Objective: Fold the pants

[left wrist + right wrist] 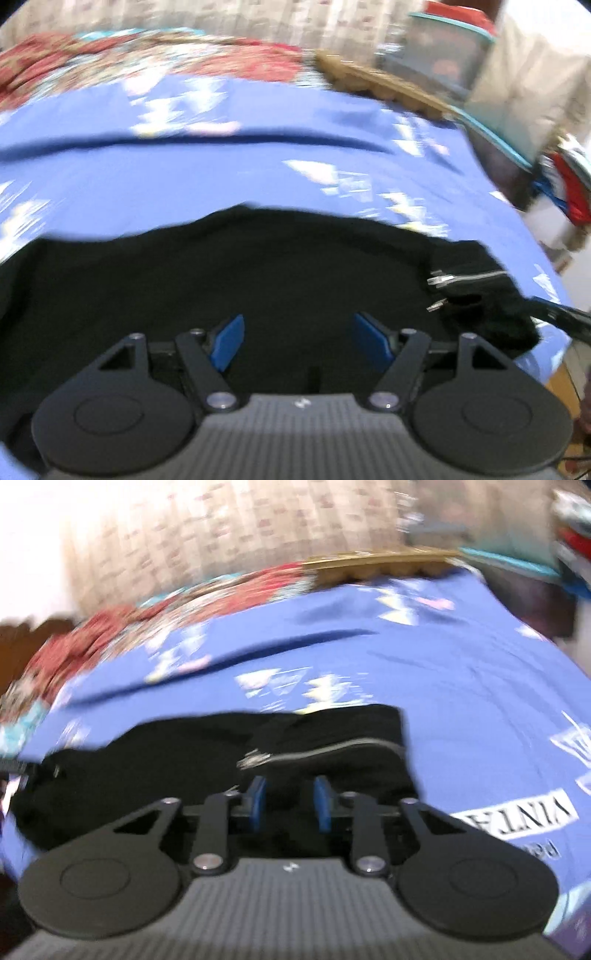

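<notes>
Both grippers hover jaws parted, empty, over black zippered pants (pixel 258 280) lying crosswise on the blue patterned bedsheet (pixel 258 173); your right gripper (pixel 289 801) sits nearer the zipper (pixel 317 749), left gripper (pixel 297 343) spread wider.

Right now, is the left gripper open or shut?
Open. The left gripper has its two blue fingers wide apart above the black pants, with nothing between them.
</notes>
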`<state>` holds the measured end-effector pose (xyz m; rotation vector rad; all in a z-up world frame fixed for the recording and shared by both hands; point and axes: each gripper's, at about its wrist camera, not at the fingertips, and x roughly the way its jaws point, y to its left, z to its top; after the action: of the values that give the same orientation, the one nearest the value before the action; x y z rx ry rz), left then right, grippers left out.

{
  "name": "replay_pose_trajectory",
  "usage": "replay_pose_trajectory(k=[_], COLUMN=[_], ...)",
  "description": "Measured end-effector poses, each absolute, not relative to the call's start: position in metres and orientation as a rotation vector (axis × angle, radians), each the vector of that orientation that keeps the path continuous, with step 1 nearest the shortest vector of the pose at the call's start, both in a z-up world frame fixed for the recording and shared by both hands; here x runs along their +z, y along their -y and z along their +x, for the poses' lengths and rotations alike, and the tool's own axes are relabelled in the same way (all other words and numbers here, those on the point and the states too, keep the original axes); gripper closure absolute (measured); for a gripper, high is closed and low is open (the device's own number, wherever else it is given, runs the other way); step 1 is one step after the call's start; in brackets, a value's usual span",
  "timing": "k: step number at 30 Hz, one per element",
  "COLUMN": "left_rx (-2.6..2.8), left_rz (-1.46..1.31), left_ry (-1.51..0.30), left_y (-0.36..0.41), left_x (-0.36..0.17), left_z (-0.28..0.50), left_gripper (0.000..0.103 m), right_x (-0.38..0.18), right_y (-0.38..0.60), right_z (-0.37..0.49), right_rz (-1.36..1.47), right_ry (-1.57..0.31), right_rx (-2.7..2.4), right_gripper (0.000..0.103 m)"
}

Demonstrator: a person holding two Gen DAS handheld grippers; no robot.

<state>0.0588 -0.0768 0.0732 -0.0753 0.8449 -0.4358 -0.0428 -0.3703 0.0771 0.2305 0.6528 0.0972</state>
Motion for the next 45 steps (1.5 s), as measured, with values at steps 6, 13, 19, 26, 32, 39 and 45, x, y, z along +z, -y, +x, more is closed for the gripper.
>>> replay_pose_trajectory(k=[6, 13, 19, 26, 32, 39, 45], left_rx=[-0.64, -0.763, -0.706, -0.736, -0.66, -0.712, -0.652], left_rz=[-0.022, 0.008, 0.188, 0.069, 0.145, 0.037, -0.045], left_ry=[-0.804, -0.871, -0.952, -0.925, -1.021, -0.851, -0.761], left_y=[0.191, 0.291, 0.326, 0.312, 0.323, 0.281, 0.202], left_x=[0.088, 0.069, 0.006, 0.035, 0.016, 0.058, 0.083], left_z=[0.094, 0.115, 0.118, 0.115, 0.127, 0.102, 0.086], left_gripper=[0.037, 0.039, 0.043, 0.041, 0.041, 0.033, 0.024], right_x=[0.031, 0.05, 0.039, 0.043, 0.047, 0.043, 0.07], right_y=[0.401, 0.391, 0.412, 0.422, 0.425, 0.415, 0.393], right_z=[-0.01, -0.041, -0.05, -0.056, -0.057, -0.059, -0.071], right_rz=[0.388, 0.404, 0.519, 0.531, 0.55, 0.518, 0.463], right_ry=[-0.888, -0.778, -0.788, -0.765, -0.709, -0.736, -0.638], right_rx=[-0.031, 0.035, 0.017, 0.029, 0.013, -0.055, -0.005], right_gripper=[0.079, 0.075, 0.075, 0.075, 0.075, 0.075, 0.074])
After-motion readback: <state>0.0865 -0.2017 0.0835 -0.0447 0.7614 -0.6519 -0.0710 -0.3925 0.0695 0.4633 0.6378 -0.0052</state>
